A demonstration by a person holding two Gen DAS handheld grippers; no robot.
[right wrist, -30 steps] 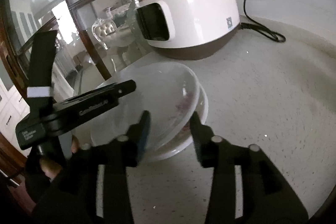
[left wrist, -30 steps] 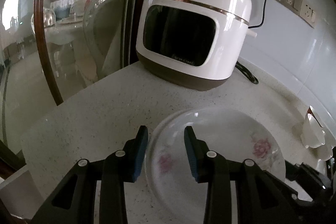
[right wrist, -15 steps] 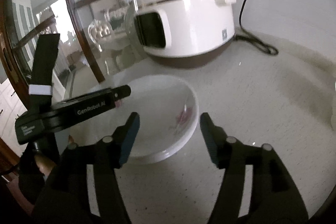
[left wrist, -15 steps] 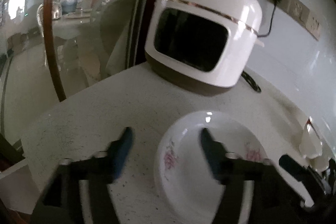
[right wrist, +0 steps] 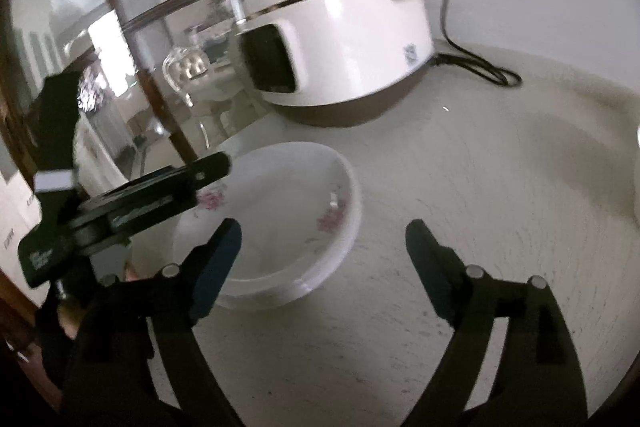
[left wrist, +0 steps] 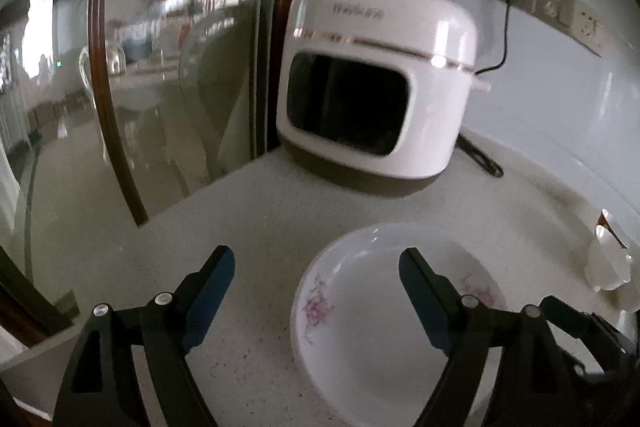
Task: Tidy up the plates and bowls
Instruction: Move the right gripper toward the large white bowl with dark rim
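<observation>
The fingers of the left gripper [left wrist: 316,267] are spread wide with nothing pressed between them, and the same is seen of the right gripper [right wrist: 322,241]; both pairs of jaws have just been opening, and no dish is clamped by either. The shallow white ceramic plates with pink flower prints [right wrist: 276,223] are found stacked on the pale speckled stone counter [right wrist: 460,187], in front of the white and brown electric cooker [left wrist: 376,95] and just beside the curved glass panel with its dark wooden frame [left wrist: 120,107]. In the right wrist view two plates can be counted from the doubled rim at the near edge; a third cannot be ruled out. Only the top plate [left wrist: 392,319] is shown in the left wrist view.

The plates are judged stiff, glazed and slippery, fairly heavy for their thinness, and liable to chip or shatter if dropped or knocked against the stone. A hold is best taken at the raised rim, one pad above and one below, preferably at opposite sides by both grippers. One cooker, one black power cord [right wrist: 480,67] and one small white cup-like object [left wrist: 608,263] at the counter's far right are also counted.
</observation>
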